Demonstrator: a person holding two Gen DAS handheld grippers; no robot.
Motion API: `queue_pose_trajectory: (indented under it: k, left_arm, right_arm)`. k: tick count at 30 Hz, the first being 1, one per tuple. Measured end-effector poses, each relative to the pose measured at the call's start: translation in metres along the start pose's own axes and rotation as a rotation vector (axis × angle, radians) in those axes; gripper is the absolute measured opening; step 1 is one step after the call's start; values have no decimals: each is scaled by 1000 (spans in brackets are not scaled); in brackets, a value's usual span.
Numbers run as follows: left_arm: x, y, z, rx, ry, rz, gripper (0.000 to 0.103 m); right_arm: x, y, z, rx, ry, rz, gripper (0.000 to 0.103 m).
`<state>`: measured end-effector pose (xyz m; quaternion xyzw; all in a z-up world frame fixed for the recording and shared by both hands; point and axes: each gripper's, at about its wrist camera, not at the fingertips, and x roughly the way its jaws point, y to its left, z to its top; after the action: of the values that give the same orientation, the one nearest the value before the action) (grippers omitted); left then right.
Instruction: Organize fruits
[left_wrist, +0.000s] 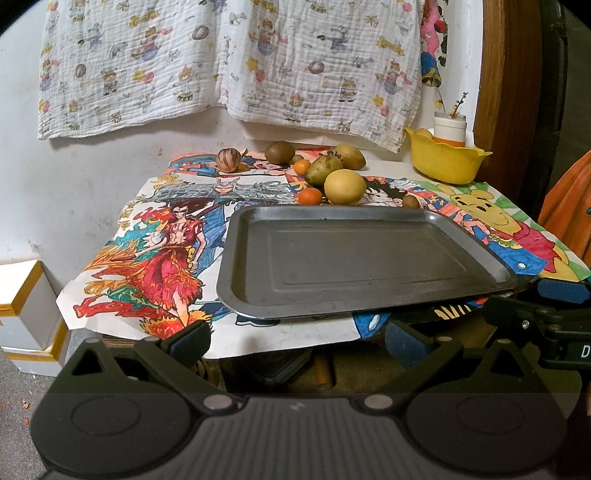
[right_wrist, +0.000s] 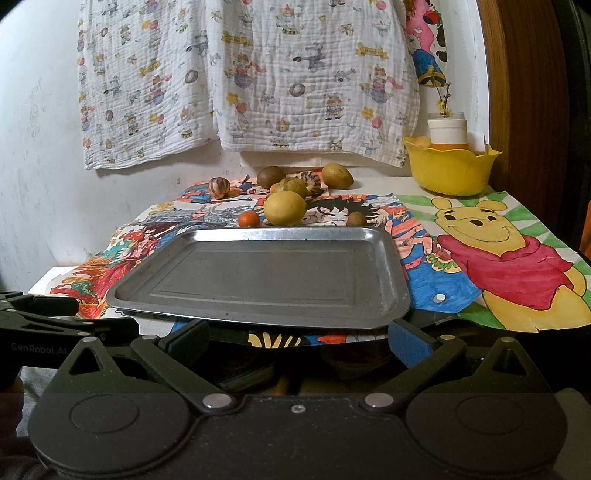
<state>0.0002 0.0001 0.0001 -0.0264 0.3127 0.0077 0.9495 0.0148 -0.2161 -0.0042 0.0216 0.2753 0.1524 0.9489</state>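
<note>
1. We see the tray (left_wrist: 365, 258) in the centre of both frames, flat on the drawings (left_wrist: 147, 266), with nothing on it; its long axis runs left to right across the frame.
2. The fruits sit beyond the tray's far rim, above centre. The big yellow fruit (left_wrist: 345, 186) lies nearest the rim, with a small orange (left_wrist: 310, 196) just left of it.
3. Behind these, a green fruit (left_wrist: 324, 170) lies tilted, its long axis running from lower left to upper right, and a yellow-brown one (left_wrist: 351, 156) sits at its upper right.
4. A kiwi (left_wrist: 279, 152) and a striped round fruit (left_wrist: 229, 159) lie farther left, near the wall; a small brown fruit (left_wrist: 410, 201) rests at the tray's far right corner.
5. A yellow bowl (left_wrist: 445, 162) stands at upper right, apart from the fruits.
6. Our left gripper (left_wrist: 297, 343) hangs before the tray's near edge, fingers spread wide, holding nothing.
7. Our right gripper (right_wrist: 297, 341) sits likewise, fingers spread and bare.
</note>
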Motion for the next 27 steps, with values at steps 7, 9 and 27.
queue_pose_trajectory:
  k: [7,9,27]
  left_arm:
    - [0,0,0,0,-1,1,103]
    - [3,7,-6,2,-4,4,103]
    - [11,17,25,5,-23,29,103]
  right_arm:
    - [2,1,-1,1,1,-3,103]
    - [2,1,-1,2,0,-3,103]
    - [20,4,20,-66,-46,0,103]
